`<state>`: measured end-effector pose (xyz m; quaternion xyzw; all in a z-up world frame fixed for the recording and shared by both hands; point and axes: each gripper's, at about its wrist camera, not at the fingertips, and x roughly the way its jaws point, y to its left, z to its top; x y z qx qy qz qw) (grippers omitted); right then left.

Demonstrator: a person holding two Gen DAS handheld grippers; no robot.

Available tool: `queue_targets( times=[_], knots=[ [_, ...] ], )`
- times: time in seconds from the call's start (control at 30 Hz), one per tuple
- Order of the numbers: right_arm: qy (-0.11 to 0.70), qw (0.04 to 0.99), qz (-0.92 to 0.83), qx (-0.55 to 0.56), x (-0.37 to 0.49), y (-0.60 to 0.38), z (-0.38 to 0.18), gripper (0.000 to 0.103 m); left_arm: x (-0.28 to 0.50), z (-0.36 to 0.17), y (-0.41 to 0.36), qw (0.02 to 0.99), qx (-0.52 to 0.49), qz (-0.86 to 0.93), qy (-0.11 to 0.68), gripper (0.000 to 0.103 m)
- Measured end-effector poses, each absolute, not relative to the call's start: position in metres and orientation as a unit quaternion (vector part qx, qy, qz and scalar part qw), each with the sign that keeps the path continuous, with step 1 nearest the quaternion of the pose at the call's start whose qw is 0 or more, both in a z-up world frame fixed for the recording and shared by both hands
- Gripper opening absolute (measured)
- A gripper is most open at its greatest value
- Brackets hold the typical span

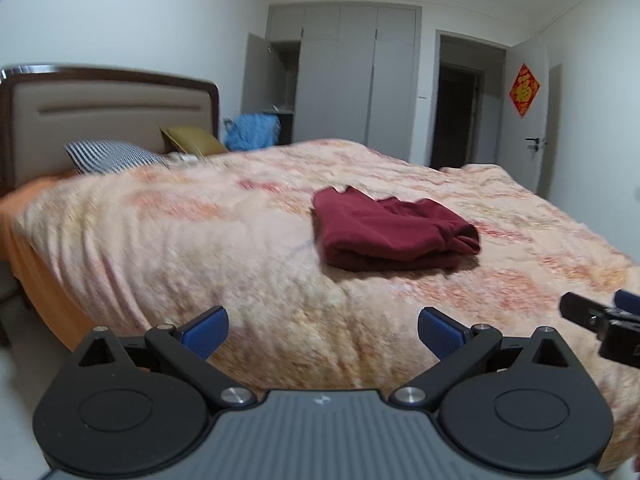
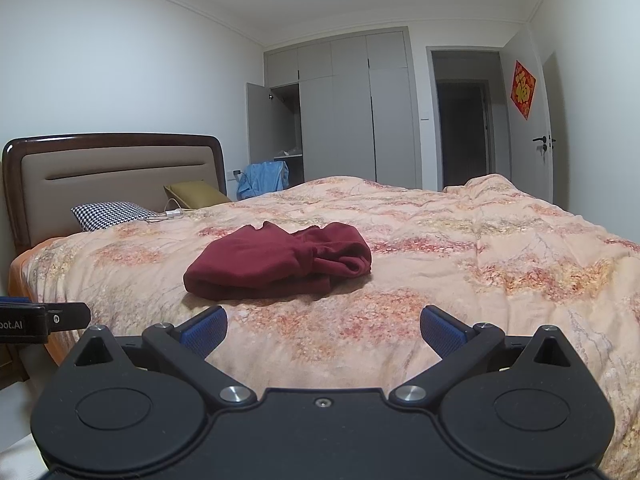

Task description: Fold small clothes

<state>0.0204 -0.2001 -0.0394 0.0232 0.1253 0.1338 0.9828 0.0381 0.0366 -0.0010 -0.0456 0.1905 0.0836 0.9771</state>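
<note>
The folded maroon garment [image 2: 276, 260] is looking like soft matt fleece, lying on a crinkled cloth quilt [image 2: 460, 248]; the glossy wooden headboard [image 2: 112, 139] is framing smooth padded upholstery

A dark red garment [image 1: 394, 230] [image 2: 280, 260] is lying folded into a compact, roughly rectangular bundle on the bed's floral quilt [image 1: 200, 220] [image 2: 460, 260]. Several layers are stacking at its near edge, where the folds are showing as rounded lips. Its top face is lying fairly flat and smooth on the left side, while the right end is bunching into a thicker, rumpled roll. A small corner of fabric is sticking up at the far edge. The cloth is looking soft and matte, like fleece or knit. It is sitting alone, well apart from the pillows.
</note>
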Motion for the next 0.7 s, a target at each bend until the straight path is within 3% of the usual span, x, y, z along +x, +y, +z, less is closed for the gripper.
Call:
queue_targets(
  times=[0.7],
  knots=[
    [0.129, 0.982, 0.134, 0.022, 0.0202, -0.1998, -0.0405, 0.102, 0.0319, 0.0024, 0.0344, 0.981, -0.039, 0.064, 0.179, 0.103]
  ],
)
